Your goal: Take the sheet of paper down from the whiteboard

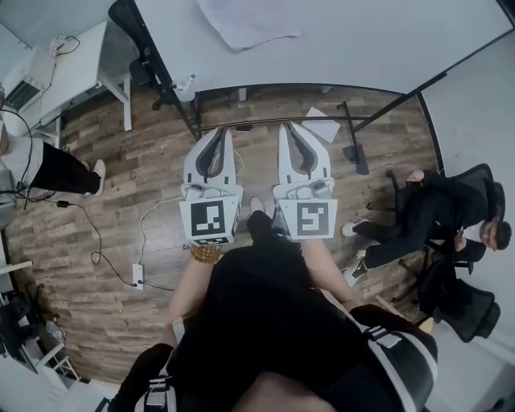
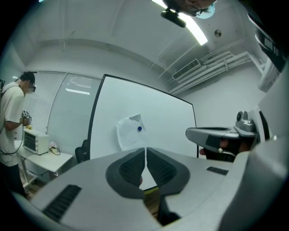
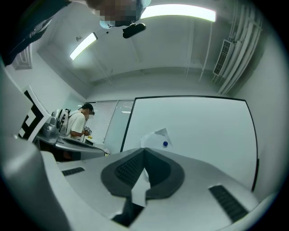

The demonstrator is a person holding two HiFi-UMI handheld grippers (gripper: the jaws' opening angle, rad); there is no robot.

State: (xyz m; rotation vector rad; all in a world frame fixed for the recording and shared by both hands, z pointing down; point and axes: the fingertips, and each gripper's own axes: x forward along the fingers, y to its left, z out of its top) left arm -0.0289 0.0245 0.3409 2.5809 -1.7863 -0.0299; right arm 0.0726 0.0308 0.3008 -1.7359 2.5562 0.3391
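Note:
A white sheet of paper [image 2: 130, 133] hangs on the whiteboard [image 2: 171, 122], pinned near its top right corner by a blue magnet [image 2: 139, 129]. The right gripper view shows the same sheet [image 3: 155, 139] and magnet [image 3: 165, 144] ahead on the board [image 3: 207, 131]. In the head view the sheet [image 1: 245, 20] is at the top, well beyond both grippers. My left gripper [image 1: 217, 135] and right gripper [image 1: 291, 130] are held side by side, pointing at the board. Both have their jaws shut, with nothing seen in them. Neither touches the board or the sheet.
The whiteboard's stand and feet [image 1: 354, 149] rest on the wood floor, with a loose sheet [image 1: 322, 126] lying by them. A person [image 1: 48, 165] stands at a desk [image 1: 80, 64] on the left. Another person [image 1: 434, 213] sits on the right. A power strip [image 1: 137, 275] and cables lie on the floor.

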